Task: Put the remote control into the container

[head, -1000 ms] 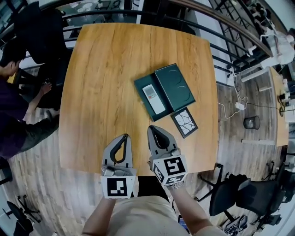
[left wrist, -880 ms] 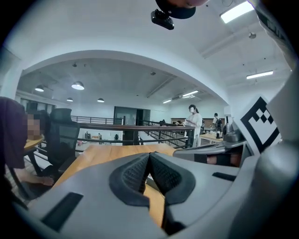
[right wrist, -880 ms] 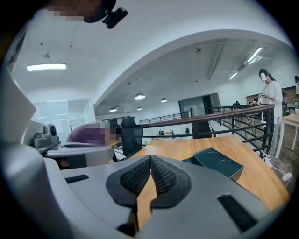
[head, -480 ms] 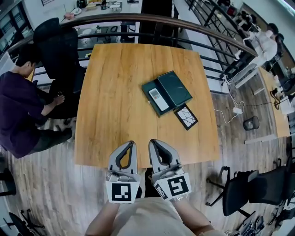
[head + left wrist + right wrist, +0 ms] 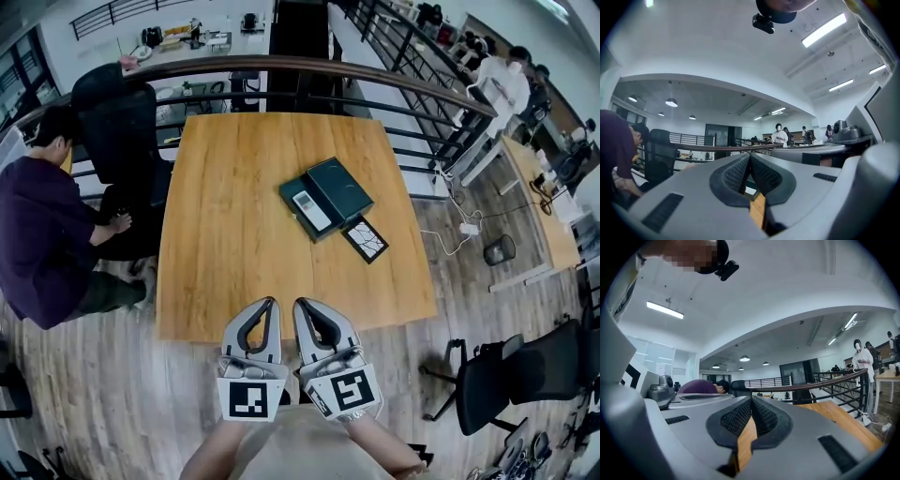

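Note:
A white remote control lies inside a dark green open box on the wooden table. The box's lid lies beside it on the right. My left gripper and right gripper are held side by side at the table's near edge, well short of the box. Both are shut with nothing between their jaws. In the left gripper view the left gripper points level over the table; a sliver of the box shows below its tips. The right gripper view shows the right gripper with its pads together.
A small dark card with a white crack pattern lies on the table near the box. A person in purple sits at the table's left beside a black chair. A railing runs behind the table. Another black chair stands at the right.
The head view has pulled back and risen, so the table looks smaller and farther. Both grippers have drawn back from over the table to its near edge. The remote stays in the box.

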